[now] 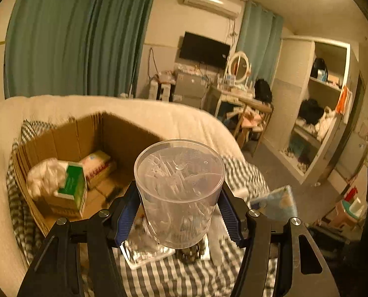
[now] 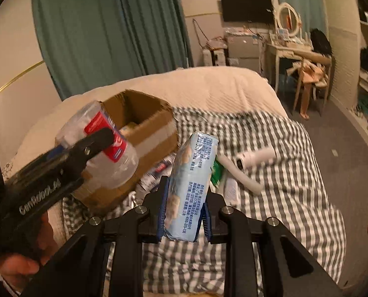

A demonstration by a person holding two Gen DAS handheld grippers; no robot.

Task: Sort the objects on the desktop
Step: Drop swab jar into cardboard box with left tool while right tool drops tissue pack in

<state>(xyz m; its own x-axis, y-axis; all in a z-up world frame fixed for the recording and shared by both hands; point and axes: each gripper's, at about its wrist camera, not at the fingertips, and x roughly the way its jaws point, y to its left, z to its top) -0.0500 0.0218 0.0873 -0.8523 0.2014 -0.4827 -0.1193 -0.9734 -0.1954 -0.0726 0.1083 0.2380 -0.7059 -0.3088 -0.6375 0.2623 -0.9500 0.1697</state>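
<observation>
My left gripper (image 1: 179,193) is shut on a clear round plastic jar (image 1: 179,173) with a lid and white sticks inside. It holds the jar in the air beside the open cardboard box (image 1: 67,133) on the bed. From the right wrist view the same jar (image 2: 102,148) shows a red label, with the left gripper (image 2: 94,143) clamped across it just in front of the box (image 2: 146,128). My right gripper (image 2: 186,190) is shut on a pale blue tissue pack (image 2: 191,183), held upright above the checked sheet. That pack (image 1: 275,203) also shows at the right of the left view.
Inside the box lie a green and white carton (image 1: 72,188), a crumpled white wad (image 1: 42,175) and a wrapped pack (image 1: 97,163). On the checked sheet (image 2: 283,185) lie a white hair-dryer-like device (image 2: 248,163), a green packet (image 2: 217,170) and foil blister packs (image 1: 144,250). A hand (image 2: 18,264) grips the left tool.
</observation>
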